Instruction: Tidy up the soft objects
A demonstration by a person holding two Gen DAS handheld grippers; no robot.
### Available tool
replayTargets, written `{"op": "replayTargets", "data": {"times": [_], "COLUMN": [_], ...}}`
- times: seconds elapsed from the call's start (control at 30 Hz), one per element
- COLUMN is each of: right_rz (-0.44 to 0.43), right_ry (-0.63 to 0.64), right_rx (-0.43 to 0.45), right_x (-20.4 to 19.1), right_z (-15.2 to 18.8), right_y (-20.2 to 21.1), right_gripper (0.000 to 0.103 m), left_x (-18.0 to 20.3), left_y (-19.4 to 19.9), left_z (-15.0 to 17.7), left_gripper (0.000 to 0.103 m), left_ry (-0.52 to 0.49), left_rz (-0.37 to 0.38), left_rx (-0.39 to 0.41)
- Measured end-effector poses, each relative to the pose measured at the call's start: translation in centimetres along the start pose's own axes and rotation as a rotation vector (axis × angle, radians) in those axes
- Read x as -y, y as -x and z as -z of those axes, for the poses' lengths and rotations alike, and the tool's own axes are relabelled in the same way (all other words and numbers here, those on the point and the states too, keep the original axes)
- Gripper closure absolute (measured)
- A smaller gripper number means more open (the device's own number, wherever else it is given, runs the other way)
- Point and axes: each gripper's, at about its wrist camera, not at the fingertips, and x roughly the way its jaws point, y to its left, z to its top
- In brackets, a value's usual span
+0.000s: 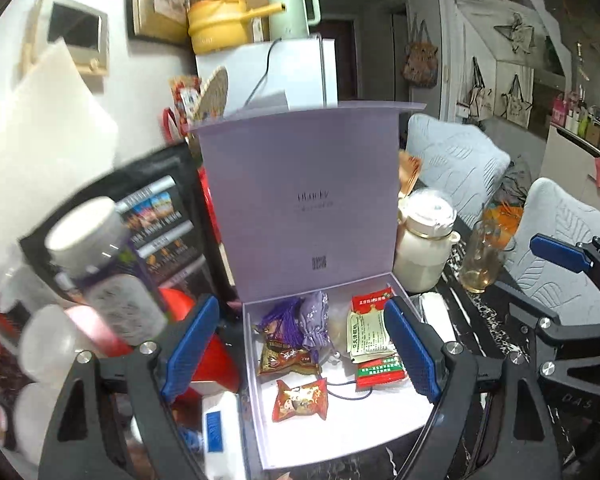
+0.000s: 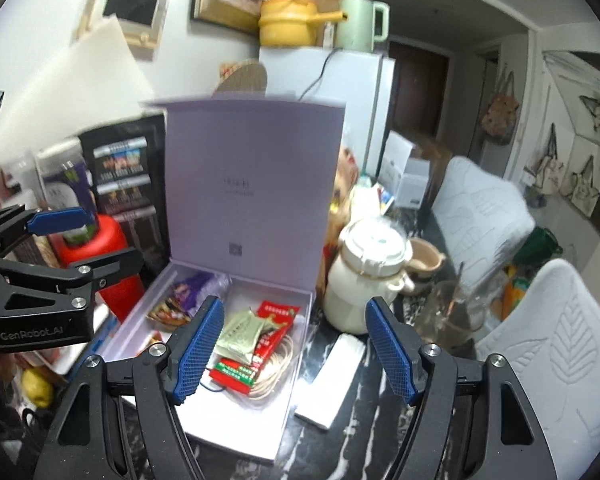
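A lavender box point(image 1: 340, 436) lies open on the dark marble table, its lid point(image 1: 300, 200) standing upright. Inside are a purple drawstring pouch point(image 1: 314, 320), two red-brown snack packets point(image 1: 300, 400), a pale green packet point(image 1: 366, 332) and red-and-green sachets point(image 1: 380, 372). My left gripper point(image 1: 300, 348) hovers open above the box with nothing between its pads. In the right wrist view the same box point(image 2: 240, 420) shows the pale packet point(image 2: 240, 336) and red sachets point(image 2: 236, 376). My right gripper point(image 2: 296, 348) is open and empty over the box's right edge.
A white lidded jar point(image 2: 364, 280), a glass point(image 1: 484, 260) and a white tissue pack point(image 2: 332, 376) stand right of the box. A red container point(image 2: 108, 256), a white-capped bottle point(image 1: 100, 256) and a black carton point(image 1: 160, 220) crowd the left. White-cushioned chairs point(image 2: 540, 360) are at the right.
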Motion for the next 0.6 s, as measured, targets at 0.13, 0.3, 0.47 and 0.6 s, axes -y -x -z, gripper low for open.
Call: {"op": "replayTargets", "data": {"times": [0.13,0.3,0.47,0.6], "right_rz": [0.006,0.022,0.041,0.043], "right_ry": [0.004,0.016,0.001,-0.033], "right_rx": [0.056,0.125,0.173,0.197], "right_x": [-0.4,-1.2,-1.7,-1.9], "right_z": [-0.4,-0.3,0.4,1.4], "right_y": [3.5,7.9,11.5,13.9], "right_gripper": [0.028,0.021,0.012,0.01], "left_x": [0.1,0.2,-0.3,-0.3], "left_y": [3.2,7.1,10.7,13.0], "left_z": [-0.1,0.3,1.6,2.8], "left_gripper": [0.018,0.008,0.004,0.002], "left_ry": [-0.008,-0.012,0.016,0.015], "left_rz": [0.002,-0.006,-0.012,-0.003], "left_rx": [0.053,0.116,0.168,0.189]}}
